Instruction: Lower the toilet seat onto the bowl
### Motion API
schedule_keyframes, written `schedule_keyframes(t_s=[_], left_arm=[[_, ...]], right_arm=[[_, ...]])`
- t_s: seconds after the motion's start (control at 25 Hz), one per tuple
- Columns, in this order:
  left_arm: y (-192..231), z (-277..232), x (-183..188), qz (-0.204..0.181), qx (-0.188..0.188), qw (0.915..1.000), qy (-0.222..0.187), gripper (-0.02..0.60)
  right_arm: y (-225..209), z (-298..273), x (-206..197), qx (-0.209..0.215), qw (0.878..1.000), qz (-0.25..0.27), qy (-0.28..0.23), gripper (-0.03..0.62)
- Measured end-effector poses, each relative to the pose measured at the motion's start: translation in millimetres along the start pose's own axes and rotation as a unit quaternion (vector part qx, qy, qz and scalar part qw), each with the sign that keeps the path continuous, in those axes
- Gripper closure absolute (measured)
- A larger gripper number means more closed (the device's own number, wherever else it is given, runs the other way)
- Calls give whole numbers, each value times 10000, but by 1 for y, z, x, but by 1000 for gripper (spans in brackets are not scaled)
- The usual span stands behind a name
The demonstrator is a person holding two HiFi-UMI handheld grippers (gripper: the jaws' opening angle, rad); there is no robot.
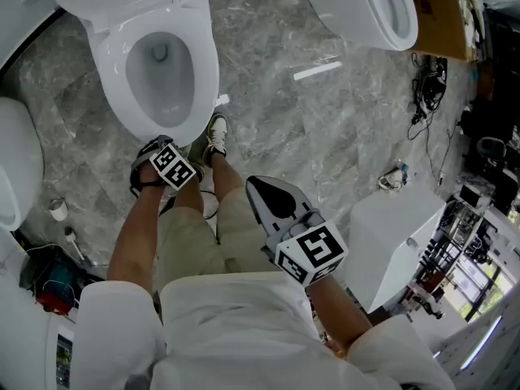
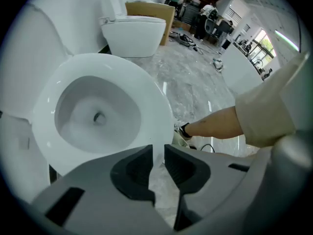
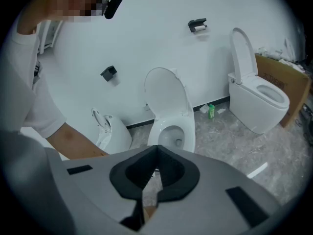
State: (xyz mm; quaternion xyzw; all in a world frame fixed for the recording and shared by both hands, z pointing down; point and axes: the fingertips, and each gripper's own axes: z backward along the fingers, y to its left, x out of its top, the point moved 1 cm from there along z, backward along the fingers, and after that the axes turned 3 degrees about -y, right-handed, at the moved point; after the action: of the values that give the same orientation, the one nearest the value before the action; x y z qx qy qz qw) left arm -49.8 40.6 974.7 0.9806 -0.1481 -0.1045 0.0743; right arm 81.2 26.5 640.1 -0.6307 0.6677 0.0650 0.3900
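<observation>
Grey marble floor | white toilet bowl | left fingers narrow | right fingers together

Grey marble floor, plain white wall, bright windows

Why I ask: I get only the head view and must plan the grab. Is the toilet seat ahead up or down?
Observer: Up. In the right gripper view the toilet seat stands raised behind the bowl.
Operator: Is the left gripper ready to take it?
Observer: The left gripper has only a narrow gap between its jaws, with nothing in it.
Operator: And the right?
Observer: The right gripper has its jaws together, empty.
</observation>
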Motion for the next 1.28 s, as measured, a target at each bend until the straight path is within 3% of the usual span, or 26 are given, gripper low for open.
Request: schedule_keyframes(t_s=[0.08, 0.24, 0.4, 0.56, 0.8, 1.08, 1.16, 1.28], left_arm=[[-5, 12, -3, 218, 17, 9997, -123, 537], [-9, 35, -18, 511, 100, 9984, -218, 564], [-5, 69, -29, 924, 285, 9947, -354, 575], [6, 113, -23, 1366, 458, 9861, -827, 575], [38, 189, -19, 2197, 958, 9582, -1564, 575], [53, 272, -33, 2664, 1485, 9294, -2077, 575], [60, 295, -34, 2778, 1690, 9178, -2279, 575], [74, 338, -27, 2962, 2008, 8926, -2743, 575]], right_arm=[[4, 2, 6, -4, 10000, 58, -71, 595], [23, 8, 24, 96, 9993, 258, -267, 595], [48, 24, 42, 163, 9980, 445, -423, 597], [75, 36, 67, 412, 9951, 626, -644, 597], [111, 45, 105, 629, 9874, 1033, -1019, 597], [140, 57, 145, 821, 9784, 1383, -1298, 597], [145, 59, 158, 847, 9754, 1478, -1399, 597], [147, 61, 177, 867, 9711, 1612, -1531, 597]])
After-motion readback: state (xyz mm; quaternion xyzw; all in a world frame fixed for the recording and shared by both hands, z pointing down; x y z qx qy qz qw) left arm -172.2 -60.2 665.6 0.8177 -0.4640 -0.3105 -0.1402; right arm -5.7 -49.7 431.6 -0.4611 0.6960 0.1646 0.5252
